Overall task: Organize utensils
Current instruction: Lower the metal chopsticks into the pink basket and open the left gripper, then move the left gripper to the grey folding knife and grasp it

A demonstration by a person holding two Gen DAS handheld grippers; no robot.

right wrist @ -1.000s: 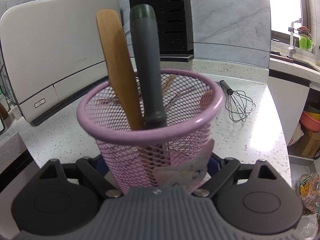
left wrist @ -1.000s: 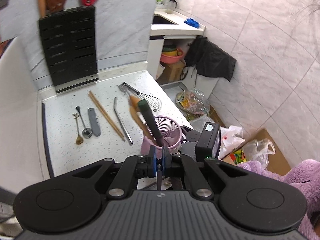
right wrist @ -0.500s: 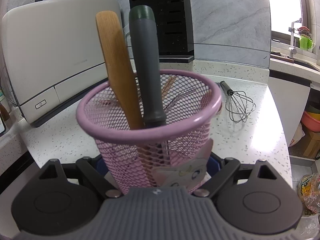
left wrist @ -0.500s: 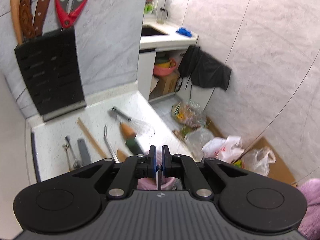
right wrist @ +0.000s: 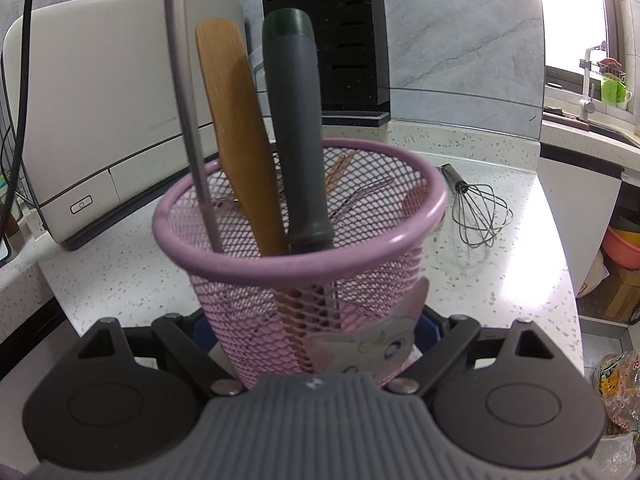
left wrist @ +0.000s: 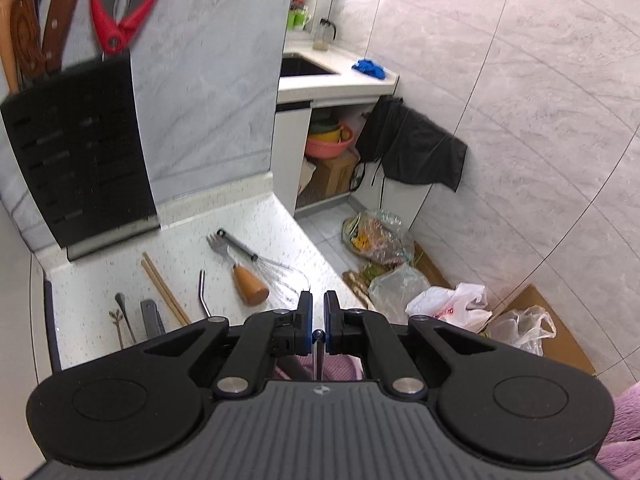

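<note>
My right gripper (right wrist: pixel 316 332) is shut on a pink mesh utensil basket (right wrist: pixel 400 268) standing on the counter. In it stand a wooden spatula (right wrist: pixel 232 120) and a grey-handled tool (right wrist: pixel 298 136). My left gripper (left wrist: pixel 316 320) is shut on a thin metal utensil (left wrist: pixel 319 350) and holds it above the basket. Its shaft (right wrist: pixel 186 92) hangs down into the basket's left side. On the counter lie a whisk (left wrist: pixel 256 258), a wooden-handled tool (left wrist: pixel 248 282), a bent metal straw (left wrist: pixel 203 294), chopsticks (left wrist: pixel 162 288), small spoons (left wrist: pixel 120 316) and a grey flat tool (left wrist: pixel 150 318).
A black knife block (left wrist: pixel 84 156) with knives and red scissors (left wrist: pixel 120 4) stands at the back wall. A white appliance (right wrist: pixel 100 112) is at the left. The counter edge drops to a floor with plastic bags (left wrist: pixel 448 308) on the right.
My left gripper has swung up and over the basket. The thin metal shaft now hangs into the basket in the right wrist view. The basket has stayed held.
</note>
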